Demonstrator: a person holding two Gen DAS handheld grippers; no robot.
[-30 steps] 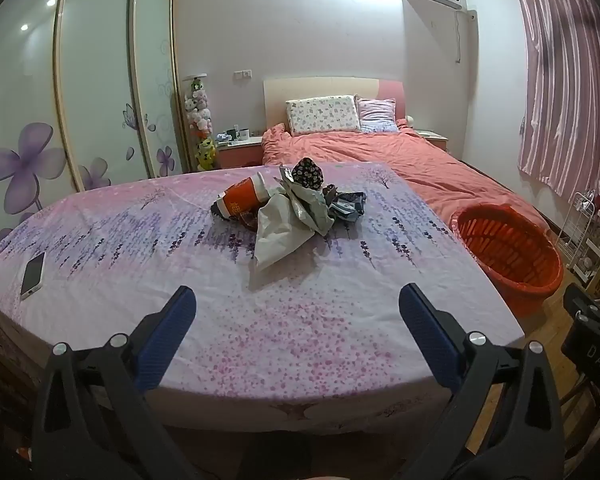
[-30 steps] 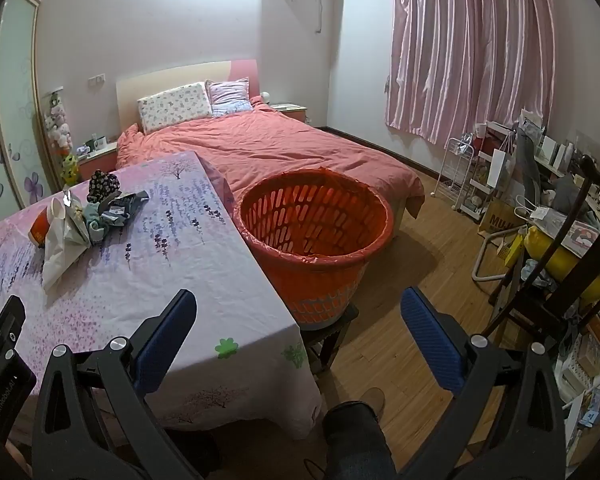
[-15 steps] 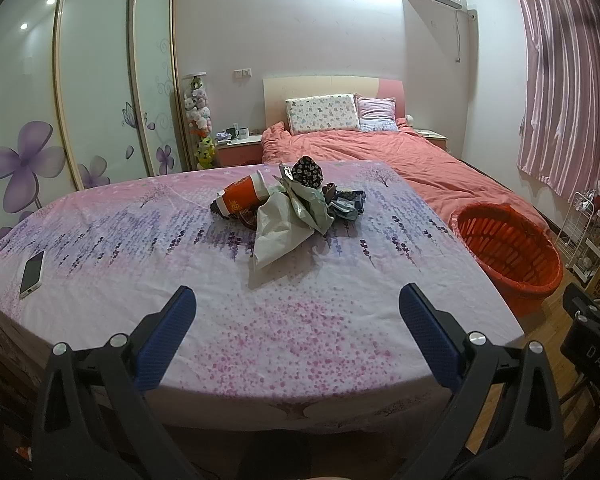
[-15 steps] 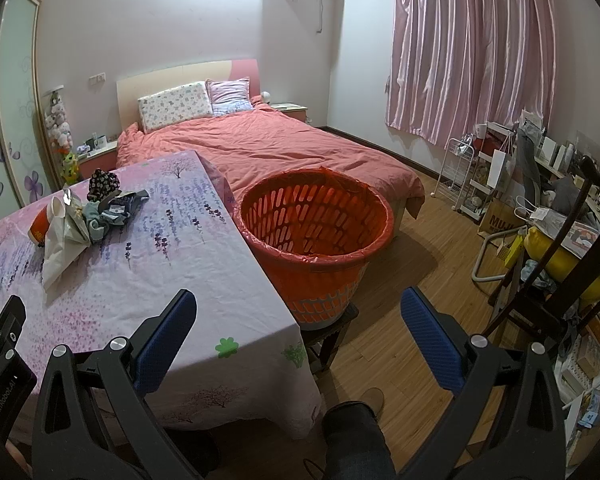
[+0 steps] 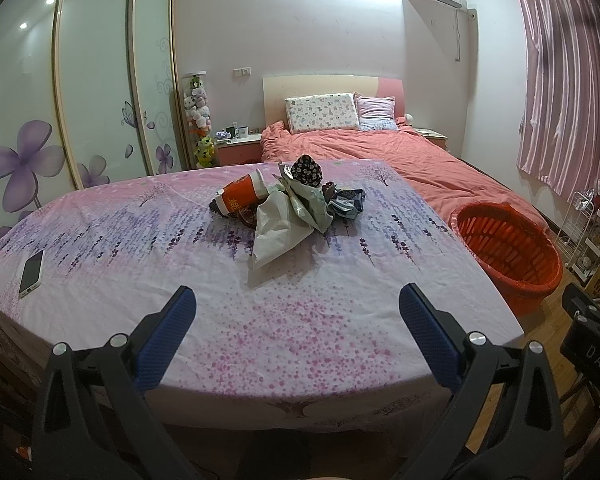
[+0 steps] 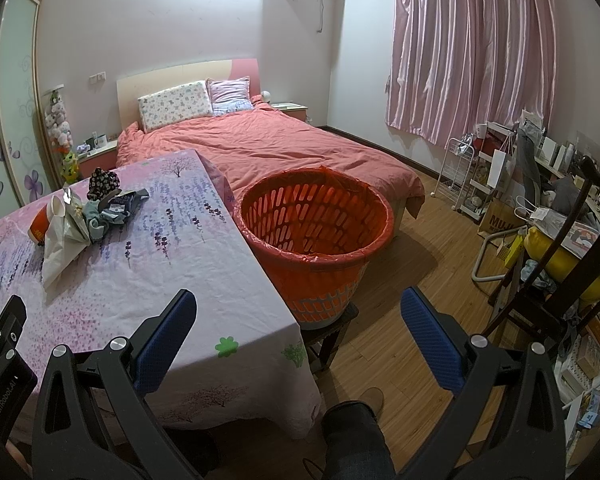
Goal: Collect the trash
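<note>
Looking along our left gripper (image 5: pixel 292 316), we find the trash pile (image 5: pixel 288 208) lying at about twelve o'clock, well ahead on the flowered tablecloth (image 5: pixel 300 332), with nothing between the spread blue pads and the heap. Both tools are wide and empty; our right gripper (image 6: pixel 298 318) faces the orange basket (image 6: pixel 316 236) at twelve o'clock, and from there the pile sits far off at ten o'clock. So we judge the left hand the nearer one for the first pick. The pale paper bag (image 5: pixel 278 232) is the closest piece, its long axis running from seven toward one o'clock in the left view, its near corner toward us. The orange cup (image 5: pixel 242 200) lies on its side at eleven. From the left view the basket stands at three o'clock, just beside the table's edge.
</note>
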